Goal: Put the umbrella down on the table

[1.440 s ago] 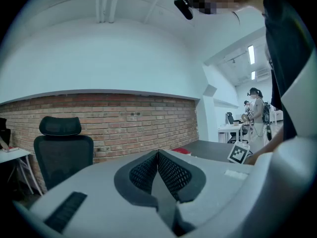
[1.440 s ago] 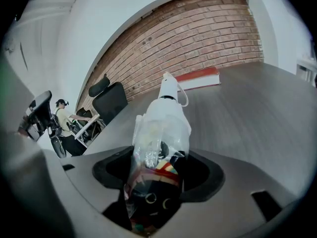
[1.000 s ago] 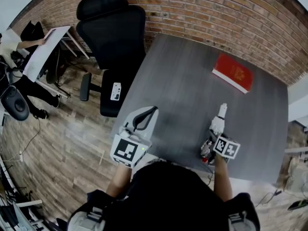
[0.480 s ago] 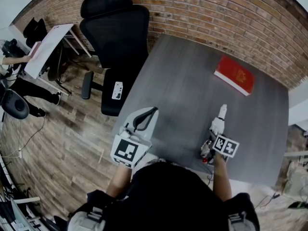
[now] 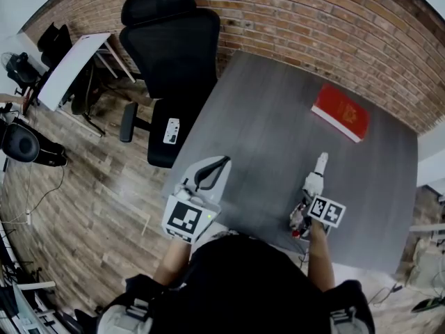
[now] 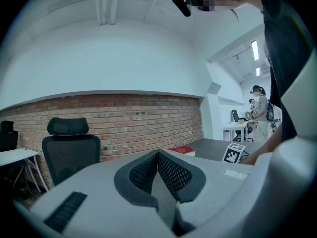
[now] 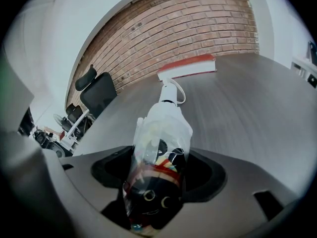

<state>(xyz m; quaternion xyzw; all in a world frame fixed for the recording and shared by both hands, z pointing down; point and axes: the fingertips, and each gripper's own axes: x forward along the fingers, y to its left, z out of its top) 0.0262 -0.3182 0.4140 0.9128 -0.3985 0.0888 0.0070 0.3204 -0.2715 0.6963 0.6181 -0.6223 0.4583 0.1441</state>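
My right gripper [image 5: 309,193] is shut on a folded umbrella [image 7: 161,133] with a pale canopy, a white handle tip [image 5: 321,161] and a dark patterned end. The umbrella points away from me over the grey table [image 5: 271,110], near its front edge. In the right gripper view it sticks out between the jaws [image 7: 154,182] toward a red book [image 7: 190,66]. My left gripper [image 5: 212,170] hangs at the table's front left corner, its jaws closed together with nothing between them [image 6: 157,165].
The red book [image 5: 339,112] lies at the table's far right. A black office chair [image 5: 172,54] stands off the table's left side. A brick wall [image 5: 334,19] runs behind. A white desk [image 5: 69,68] stands at far left on the wood floor.
Both grippers and the umbrella have hardly moved. The person at the far left has moved mostly out of view.
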